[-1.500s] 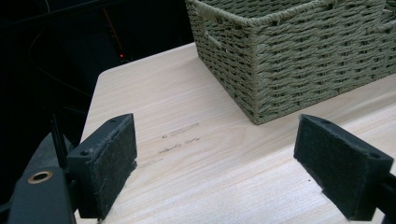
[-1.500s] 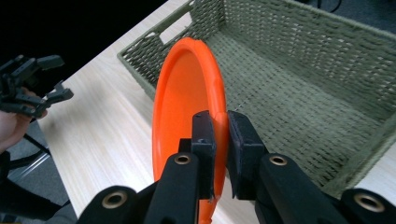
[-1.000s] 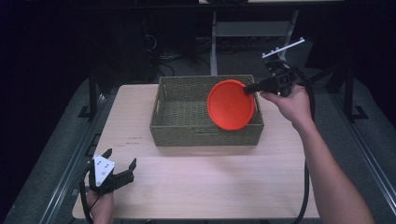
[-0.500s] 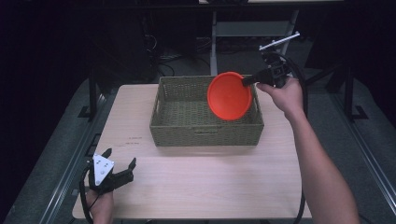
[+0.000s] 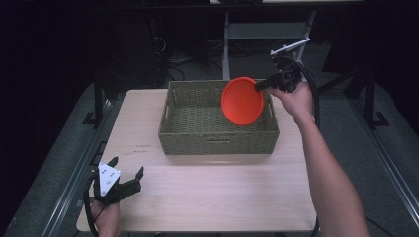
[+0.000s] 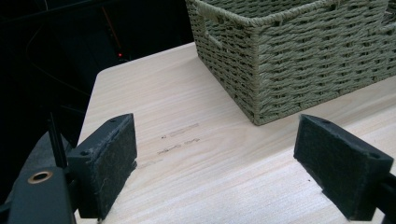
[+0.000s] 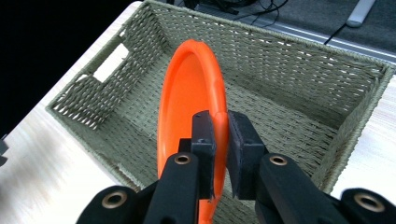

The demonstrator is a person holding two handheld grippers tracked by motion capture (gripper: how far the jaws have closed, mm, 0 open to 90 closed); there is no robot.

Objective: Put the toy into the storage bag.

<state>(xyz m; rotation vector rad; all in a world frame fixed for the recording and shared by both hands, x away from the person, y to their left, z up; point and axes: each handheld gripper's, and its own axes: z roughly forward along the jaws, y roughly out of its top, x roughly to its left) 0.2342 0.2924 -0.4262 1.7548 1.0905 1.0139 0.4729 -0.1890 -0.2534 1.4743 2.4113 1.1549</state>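
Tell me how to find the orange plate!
Look at the light wooden table and find the woven basket at its far side. The orange plate hangs on edge above it, pinched by the right gripper. Nothing else here is bright orange.

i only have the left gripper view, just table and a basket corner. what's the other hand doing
Observer: The right claw is shut on the rim of an orange plate, held tilted on edge over the woven basket.
Operator: anything in the basket
Observer: Its floor looks bare in the right gripper view; part of it is hidden behind the plate.
Operator: where's my left claw on the table
Observer: The left claw is open at the table's near left corner, well short of the basket.
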